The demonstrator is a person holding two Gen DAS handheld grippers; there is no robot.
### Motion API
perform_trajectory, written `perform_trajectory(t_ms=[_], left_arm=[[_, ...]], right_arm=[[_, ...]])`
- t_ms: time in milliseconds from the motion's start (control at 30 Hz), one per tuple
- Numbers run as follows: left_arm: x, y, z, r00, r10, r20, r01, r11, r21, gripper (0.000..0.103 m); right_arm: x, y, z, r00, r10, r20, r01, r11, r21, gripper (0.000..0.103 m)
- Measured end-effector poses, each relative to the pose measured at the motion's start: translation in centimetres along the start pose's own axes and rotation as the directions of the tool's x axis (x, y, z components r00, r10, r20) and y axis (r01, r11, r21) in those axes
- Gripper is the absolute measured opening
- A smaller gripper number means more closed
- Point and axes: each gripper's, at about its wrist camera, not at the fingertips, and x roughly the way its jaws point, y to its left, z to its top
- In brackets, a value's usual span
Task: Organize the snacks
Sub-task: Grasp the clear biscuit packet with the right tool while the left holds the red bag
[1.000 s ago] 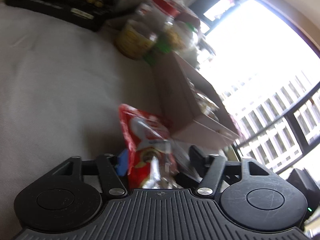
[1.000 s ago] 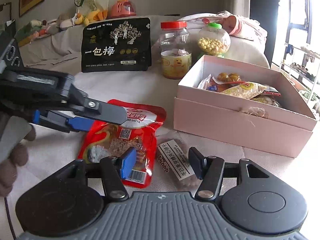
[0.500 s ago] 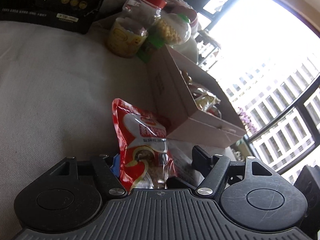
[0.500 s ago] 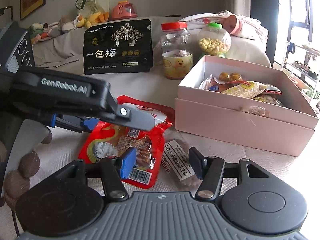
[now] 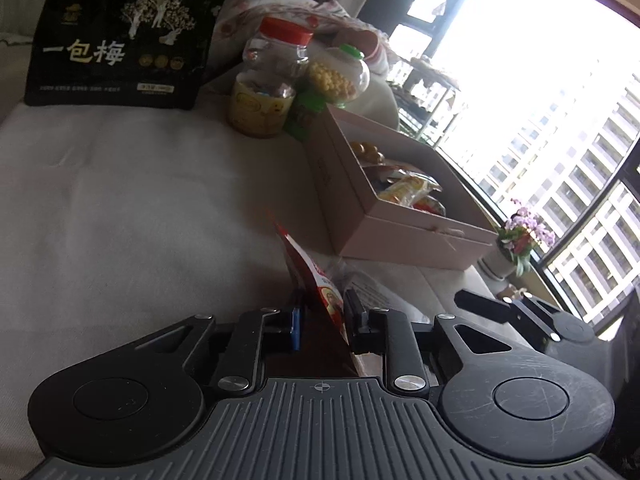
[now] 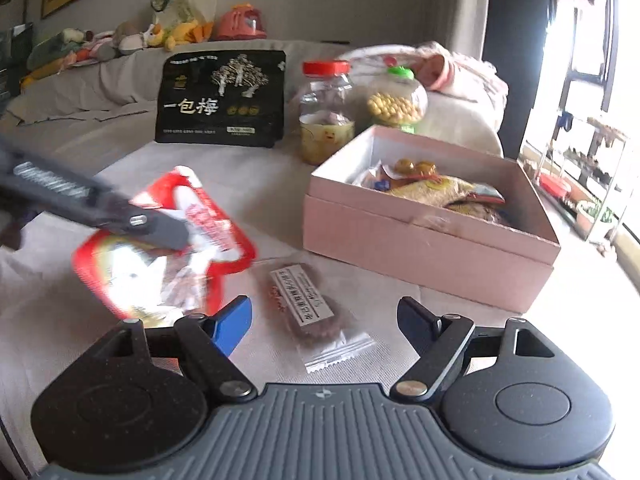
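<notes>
My left gripper (image 5: 322, 312) has its jaws closing on a red snack packet (image 5: 316, 276), which stands edge-on between the pads. In the right wrist view the same red snack packet (image 6: 140, 280) hangs tilted above the cloth in the left gripper (image 6: 172, 236). My right gripper (image 6: 324, 308) has its jaws opening, with nothing touching its pads. A small clear-wrapped brown snack (image 6: 304, 300) lies flat on the cloth just ahead, between its fingers. An open pink box (image 6: 420, 248) holding several packets stands to the right.
A black pouch (image 6: 220, 96) leans at the back, beside a red-lidded jar (image 6: 326, 116) and a green-lidded jar (image 6: 396, 100). Soft toys (image 6: 120, 40) line the sofa behind. A potted flower (image 5: 520, 236) stands by the bright window, beyond the pink box (image 5: 400, 236).
The left jaws have closed on the red packet and lifted it off the cloth, tilted. The right jaws have spread wider over the brown snack.
</notes>
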Motion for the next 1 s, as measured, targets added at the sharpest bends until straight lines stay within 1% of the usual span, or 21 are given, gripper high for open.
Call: perform_trajectory(t_ms=[133,233,300,367,433,467,500,533,567,600,633,667,733,833,900,1000], left_arm=[[-2.1,0.1,-1.2,1.0,0.018,0.002,-0.018,1.0,0.005,0.023],[-2.8,-0.2,-2.1,0.999,0.043,-0.006,-0.043,0.999,0.022,0.024],[-2.8,-0.5,-2.4,0.998,0.062,0.002,-0.063,0.997,0.04,0.024],[-2.5,-0.5,-2.4,0.997,0.073,0.01,-0.073,0.996,0.043,0.026],[-1.7,-0.3,-2.2,0.998,0.069,0.008,-0.069,0.997,0.046,0.033],[-1.3,-0.2,-2.3,0.998,0.069,0.004,-0.069,0.996,0.048,0.035],[-0.7,0.0,-2.4,0.997,0.071,-0.005,-0.07,0.996,0.05,0.039],[-0.2,0.1,-2.6,0.997,0.072,-0.017,-0.071,0.996,0.05,0.041],[0.4,0.3,-2.7,0.997,0.075,-0.034,-0.073,0.996,0.052,0.042],[0.9,0.4,-2.9,0.996,0.075,-0.051,-0.072,0.996,0.053,0.043],[1.0,0.6,-3.1,0.997,0.067,-0.044,-0.064,0.997,0.049,0.043],[1.0,0.7,-3.2,0.998,0.06,-0.036,-0.058,0.997,0.042,0.043],[0.7,1.1,-3.1,0.998,0.049,-0.033,-0.048,0.999,0.016,0.041],[0.2,1.6,-3.4,0.999,0.013,-0.045,-0.016,0.998,-0.058,0.037],[-0.2,1.6,-3.8,0.999,-0.007,-0.051,0.003,0.998,-0.068,0.036],[-0.8,1.1,-4.5,0.998,-0.016,-0.058,0.012,0.998,-0.062,0.036]], right_arm=[[1.1,-0.2,0.4,0.999,0.031,-0.043,-0.031,1.0,0.006,0.081],[2.7,-0.1,0.6,0.996,0.055,-0.076,-0.054,0.998,0.015,0.081],[4.1,-0.1,0.7,0.992,0.074,-0.102,-0.07,0.997,0.035,0.081],[5.0,0.0,1.1,0.992,0.063,-0.105,-0.059,0.997,0.039,0.082],[5.4,0.4,1.5,0.991,0.066,-0.115,-0.063,0.998,0.03,0.081],[5.4,0.6,1.5,0.991,0.063,-0.116,-0.061,0.998,0.023,0.076],[5.3,0.8,1.5,0.991,0.058,-0.117,-0.057,0.998,0.013,0.072],[5.2,1.1,1.4,0.992,0.055,-0.118,-0.055,0.998,0.005,0.066],[4.9,1.2,1.3,0.991,0.056,-0.119,-0.056,0.998,0.007,0.06],[4.7,1.3,1.2,0.991,0.06,-0.122,-0.059,0.998,0.012,0.057],[4.4,1.4,1.1,0.99,0.066,-0.127,-0.065,0.998,0.016,0.051],[4.1,1.5,1.0,0.989,0.07,-0.132,-0.068,0.998,0.016,0.048],[3.3,1.7,0.7,0.987,0.076,-0.142,-0.075,0.997,0.014,0.045],[2.2,1.6,0.1,0.984,0.089,-0.156,-0.087,0.996,0.02,0.044],[1.3,1.6,-0.4,0.982,0.095,-0.165,-0.092,0.996,0.02,0.044],[0.2,1.4,-1.0,0.98,0.098,-0.175,-0.098,0.995,0.013,0.044]])
